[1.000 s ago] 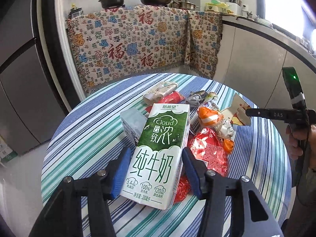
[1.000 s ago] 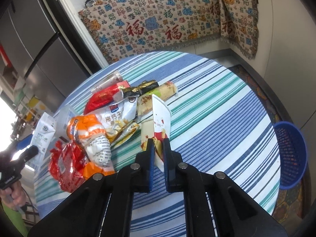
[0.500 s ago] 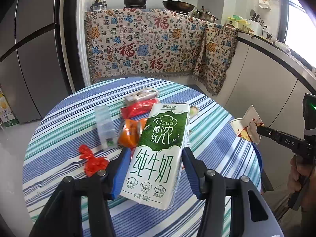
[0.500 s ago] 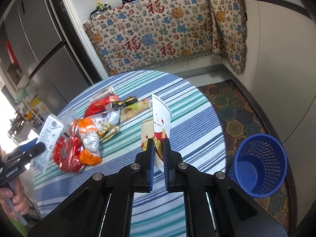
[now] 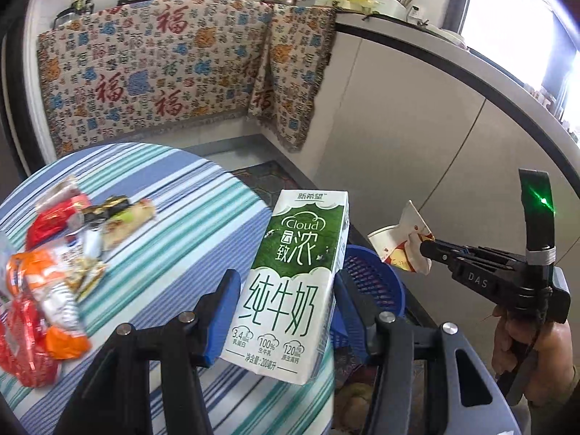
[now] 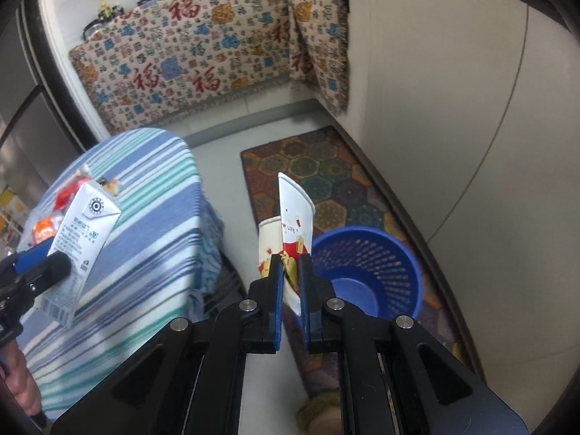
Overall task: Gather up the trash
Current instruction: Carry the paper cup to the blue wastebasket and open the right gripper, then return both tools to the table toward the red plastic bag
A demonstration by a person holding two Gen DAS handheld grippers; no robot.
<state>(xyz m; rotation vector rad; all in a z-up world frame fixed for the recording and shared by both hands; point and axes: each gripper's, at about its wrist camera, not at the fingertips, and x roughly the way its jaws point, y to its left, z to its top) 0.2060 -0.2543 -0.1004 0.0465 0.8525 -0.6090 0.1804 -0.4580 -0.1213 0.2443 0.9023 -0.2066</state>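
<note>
My left gripper (image 5: pixel 286 308) is shut on a green and white milk carton (image 5: pixel 293 279), held upright over the right edge of the striped table (image 5: pixel 174 253). The carton also shows in the right wrist view (image 6: pixel 78 246). My right gripper (image 6: pixel 290 272) is shut on a flattened paper cup (image 6: pixel 293 224) and holds it off the table, just left of and above the blue trash basket (image 6: pixel 366 272) on the floor. In the left wrist view the cup (image 5: pixel 402 243) hangs over the basket (image 5: pixel 373 282).
Several snack wrappers (image 5: pixel 47 282) lie on the left part of the table. A patterned floor mat (image 6: pixel 311 177) lies under the basket. A patterned cloth (image 5: pixel 163 72) covers the far counter, and white cabinets (image 6: pixel 453 108) stand to the right.
Both grippers have swung right, off the table towards the blue basket. The cup is now beside and above the basket; the carton is at the table's right edge.
</note>
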